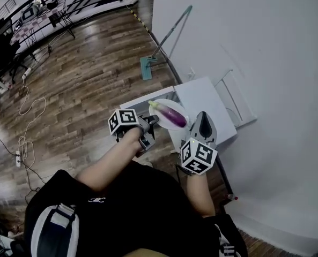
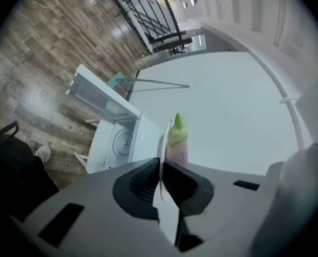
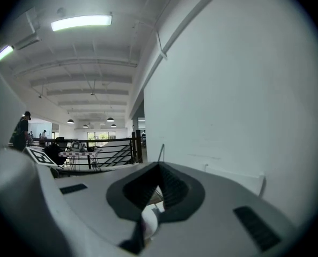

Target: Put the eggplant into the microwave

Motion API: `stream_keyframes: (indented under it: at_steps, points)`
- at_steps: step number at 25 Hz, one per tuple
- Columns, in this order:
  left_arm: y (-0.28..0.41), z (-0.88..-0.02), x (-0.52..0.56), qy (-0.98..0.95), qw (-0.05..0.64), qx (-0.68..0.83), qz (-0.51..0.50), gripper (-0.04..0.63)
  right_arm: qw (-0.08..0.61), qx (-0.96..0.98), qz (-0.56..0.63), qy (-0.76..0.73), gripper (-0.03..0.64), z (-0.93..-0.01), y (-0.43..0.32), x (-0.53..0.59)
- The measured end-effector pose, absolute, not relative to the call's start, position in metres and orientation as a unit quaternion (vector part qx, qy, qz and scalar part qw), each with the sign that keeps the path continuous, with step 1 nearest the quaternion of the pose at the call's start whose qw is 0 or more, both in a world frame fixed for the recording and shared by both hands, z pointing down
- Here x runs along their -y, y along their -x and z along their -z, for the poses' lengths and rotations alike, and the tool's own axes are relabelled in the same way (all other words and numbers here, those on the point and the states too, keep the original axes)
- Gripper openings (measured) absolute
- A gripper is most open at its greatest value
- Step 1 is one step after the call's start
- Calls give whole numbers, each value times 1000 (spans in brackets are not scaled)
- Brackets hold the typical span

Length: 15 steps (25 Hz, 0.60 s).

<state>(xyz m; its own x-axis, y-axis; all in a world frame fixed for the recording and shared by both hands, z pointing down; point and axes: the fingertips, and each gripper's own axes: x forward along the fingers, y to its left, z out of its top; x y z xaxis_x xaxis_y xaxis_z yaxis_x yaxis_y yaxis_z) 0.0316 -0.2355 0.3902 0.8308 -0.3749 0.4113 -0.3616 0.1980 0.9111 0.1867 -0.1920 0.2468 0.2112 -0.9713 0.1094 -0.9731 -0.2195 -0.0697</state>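
**Eggplant on a plate, beside the microwave**
The left gripper [image 2: 160,167] clamps the rim of the white plate [image 1: 177,107]. The eggplant [image 2: 177,138] lies on the plate, its lower end hidden behind the jaws. The right gripper [image 1: 204,121] has its jaws together and empty, beside the microwave [image 1: 207,98].

Wood floor [image 1: 89,90]: mop head [image 1: 146,68], cables [image 1: 27,108], pwr strip [image 1: 17,158].

The head camera is peering steeply down from above the person's shoulders, taking in both grippers, the microwave [image 1: 204,101] and the wood floor [image 1: 83,90] from well back. The left gripper [image 1: 150,123] camera is sitting close behind its jaws, looking down along them at that same microwave and floor. The right gripper [image 1: 203,123] camera is pointing upward along its jaws, facing the wall [image 3: 244,90] and ceiling [image 3: 83,58]. It is sharing the wall and the far railing [image 3: 108,149] with the head view.
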Motion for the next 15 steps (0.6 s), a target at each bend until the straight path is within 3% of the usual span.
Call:
stream_keyframes:
  at_steps: [15]
  points:
    - [-98,-387,233,-668,708,207,-98,20,20,503,-95,-859,5,-258,-236,127]
